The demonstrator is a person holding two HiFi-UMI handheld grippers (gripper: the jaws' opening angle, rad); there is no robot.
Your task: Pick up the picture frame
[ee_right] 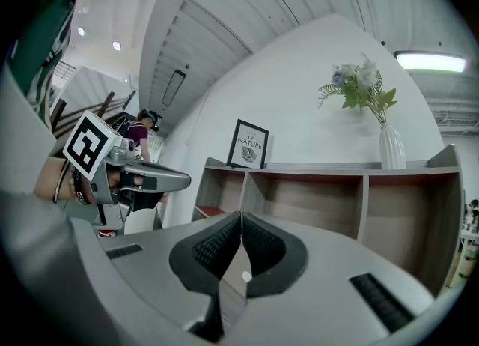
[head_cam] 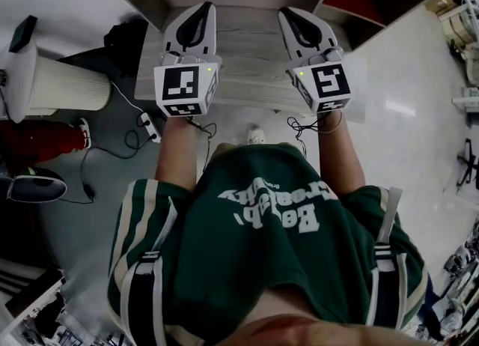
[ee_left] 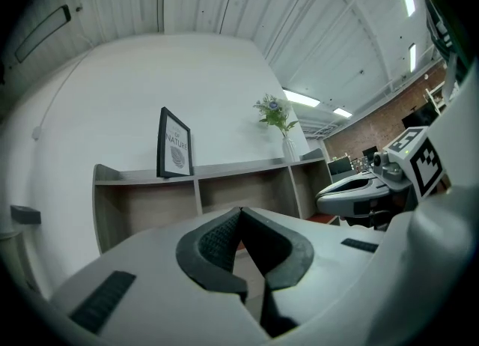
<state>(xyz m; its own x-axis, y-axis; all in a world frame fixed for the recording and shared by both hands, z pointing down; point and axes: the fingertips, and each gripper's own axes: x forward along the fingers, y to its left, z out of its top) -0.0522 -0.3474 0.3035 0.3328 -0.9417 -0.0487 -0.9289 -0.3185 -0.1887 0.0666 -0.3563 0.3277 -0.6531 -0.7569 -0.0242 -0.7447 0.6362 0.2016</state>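
Note:
The black picture frame [ee_left: 174,144] with a white print stands upright on top of a wooden shelf unit [ee_left: 224,168], well ahead of both grippers. The right gripper view shows the frame [ee_right: 248,144] toward the shelf's left end. My left gripper [ee_left: 240,210] is shut with nothing between its pads, and so is my right gripper [ee_right: 241,215]. In the head view the left gripper [head_cam: 203,9] and the right gripper [head_cam: 287,13] point side by side at the shelf unit [head_cam: 251,60]. I cannot make out the frame there.
A white vase with flowers [ee_right: 382,123] stands on the shelf top to the right of the frame. On the floor at the left are a white cylinder [head_cam: 63,82], a power strip [head_cam: 150,126] and cables. The shelf compartments [ee_right: 307,198] are open-fronted.

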